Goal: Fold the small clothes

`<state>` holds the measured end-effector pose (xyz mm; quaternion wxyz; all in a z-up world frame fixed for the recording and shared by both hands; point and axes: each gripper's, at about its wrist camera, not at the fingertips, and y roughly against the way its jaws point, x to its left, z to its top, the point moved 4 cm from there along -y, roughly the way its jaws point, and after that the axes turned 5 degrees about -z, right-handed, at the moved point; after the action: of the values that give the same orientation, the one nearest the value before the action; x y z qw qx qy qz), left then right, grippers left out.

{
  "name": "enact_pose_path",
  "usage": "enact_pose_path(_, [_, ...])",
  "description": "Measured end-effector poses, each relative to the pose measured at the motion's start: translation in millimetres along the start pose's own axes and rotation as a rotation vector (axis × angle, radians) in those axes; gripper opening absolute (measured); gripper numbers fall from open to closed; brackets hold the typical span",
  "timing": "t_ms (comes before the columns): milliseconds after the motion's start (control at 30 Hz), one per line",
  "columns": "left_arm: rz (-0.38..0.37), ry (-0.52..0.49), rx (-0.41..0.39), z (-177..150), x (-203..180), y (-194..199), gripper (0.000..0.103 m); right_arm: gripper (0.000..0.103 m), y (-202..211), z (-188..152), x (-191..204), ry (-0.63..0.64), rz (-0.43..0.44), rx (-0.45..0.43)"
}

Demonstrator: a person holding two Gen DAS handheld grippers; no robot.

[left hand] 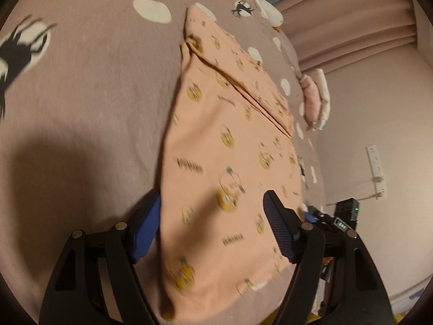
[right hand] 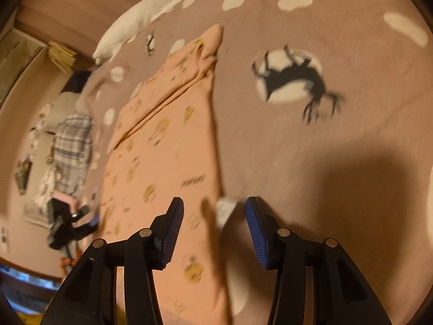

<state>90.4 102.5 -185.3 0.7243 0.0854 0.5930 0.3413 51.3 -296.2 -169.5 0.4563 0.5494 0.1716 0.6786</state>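
Peach printed cotton garment [left hand: 224, 146] lies flat, partly folded, on mauve spotted bedsheet [left hand: 94, 86]; left gripper [left hand: 212, 227] jaws apart above its near end; right gripper [right hand: 213, 230] jaws apart at its edge, gripping nothing.

You see a peach-orange garment [left hand: 230, 146] printed with small yellow round motifs and dark zigzag marks; it has a white label [right hand: 226, 211] at its edge near the bottom centre of the right wrist view; under it your bedspread [left hand: 89, 86] is dusty mauve with white oval spots and black animal silhouettes on white patches; both your left gripper [left hand: 213, 216] and your right gripper [right hand: 215, 224] are black with blue ribbed pads; at the left of the right wrist view a grey-and-white plaid cloth [right hand: 71, 146] shows; a white pillow [right hand: 140, 16] sits upper left.
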Motion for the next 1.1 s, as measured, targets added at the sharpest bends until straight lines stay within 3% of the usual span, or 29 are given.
enact_pose_path(300, [-0.085,-0.011,0.059,-48.1,-11.8,7.4,0.067,0.047,3.4,-47.5,18.7,0.046,0.055,0.051])
enact_pose_path(633, [-0.122,-0.006,0.080,-54.1,-14.0,2.7,0.056,0.047,-1.8,-47.8,13.5,-0.022,0.108,0.037])
enact_pose_path(733, [-0.136,0.000,0.103,-60.7,-13.7,0.9,0.039,0.047,-3.2,-46.3,13.0,-0.033,0.106,0.021])
enact_pose_path(800, [-0.105,-0.007,0.113,-65.5,-10.4,-0.2,0.026,0.045,-1.1,-50.2,13.9,-0.024,0.096,0.005])
enact_pose_path(1100, [-0.126,0.040,0.091,-58.6,-7.7,-7.2,0.026,0.043,-1.0,-54.1,10.8,-0.041,0.108,-0.004])
